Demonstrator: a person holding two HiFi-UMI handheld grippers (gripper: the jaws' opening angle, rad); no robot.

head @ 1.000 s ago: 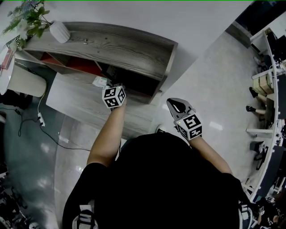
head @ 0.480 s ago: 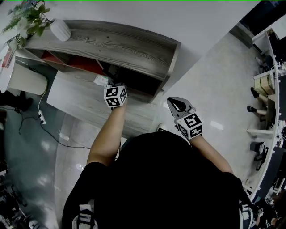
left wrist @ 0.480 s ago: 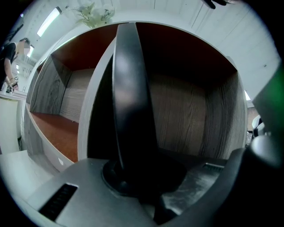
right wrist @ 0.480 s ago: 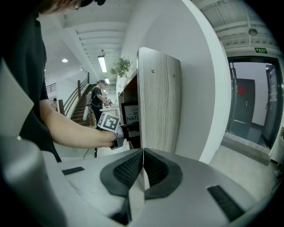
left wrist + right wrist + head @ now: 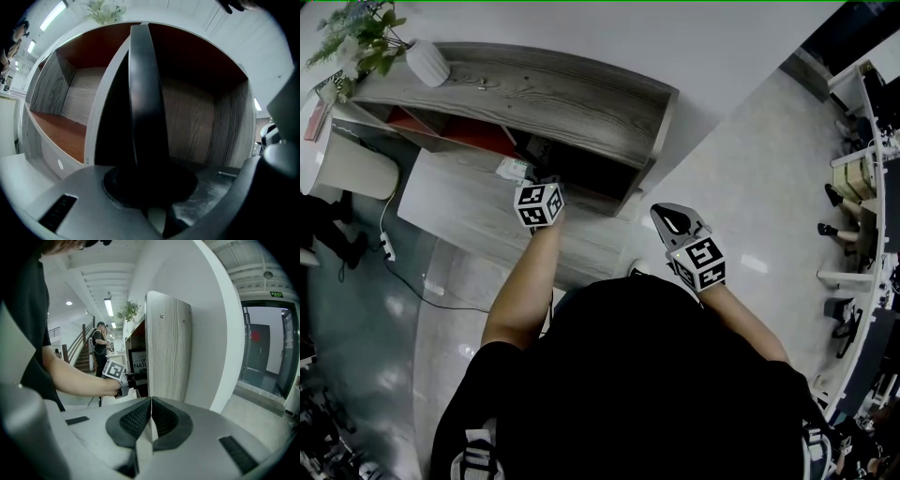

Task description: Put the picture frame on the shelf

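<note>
We wear a black short-sleeved top (image 5: pixel 647 375), our arms bare below its sleeves. Our left tongs (image 5: pixel 149 183) have a pale grey moulded body with a dark rectangular slot and black pads. Their jaws have just been easing apart, with the dark-edged picture frame (image 5: pixel 143 93) between them. Our right tongs (image 5: pixel 151 401) are pale grey too, with black ribbed pads and dark slots. Each carries a white cube with black square markers (image 5: pixel 539 204).

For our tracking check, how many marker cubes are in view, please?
2: one marker cube at the shelf's open front; the other to its right, near the shelf's end. None seems hidden.
</note>
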